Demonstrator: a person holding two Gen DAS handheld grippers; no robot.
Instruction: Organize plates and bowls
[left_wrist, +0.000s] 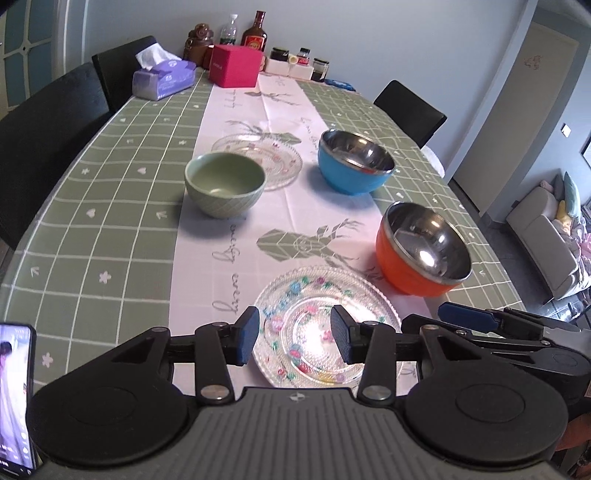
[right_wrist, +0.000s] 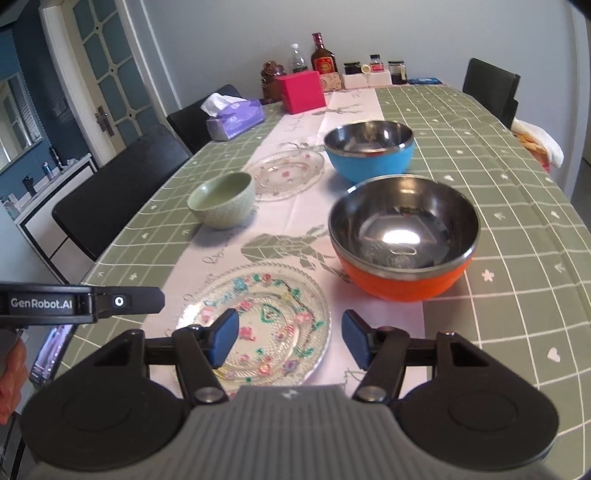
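A long bench (left_wrist: 110, 206) is covered with a green checked cloth and a pale pink strip down the middle. A clear glass plate with painted flowers (left_wrist: 325, 332) is seen at the near end of the pink strip, close to the near edge of the bench. The left hand-held gripper (left_wrist: 294, 336) is held above this plate with its blue pads (left_wrist: 247, 334) wide apart, and nothing is held between them. The right hand-held gripper (right_wrist: 289, 341) is held over the right edge of the same plate, also spread wide and holding nothing.

Just to the right of the plate, an orange bowl with a shiny metal inside (right_wrist: 402, 236) is set partly on the pink strip and partly on the green cloth. Farther back, a blue bowl with a shiny metal inside (right_wrist: 369, 149) is found. A second clear glass plate with flowers (right_wrist: 286, 173) lies to its left, and a pale green ribbed bowl (right_wrist: 223, 201) stands right beside that plate. A bare stretch of pink strip is left between the near plate and the green bowl.

At the far end, a purple tissue pack (left_wrist: 164, 75), a pink box (left_wrist: 234, 64) and some bottles and jars (left_wrist: 258, 37) are lined up. Black chairs (left_wrist: 40, 140) are pushed in along the left edge. A phone (left_wrist: 14, 395) lies at the near left corner.
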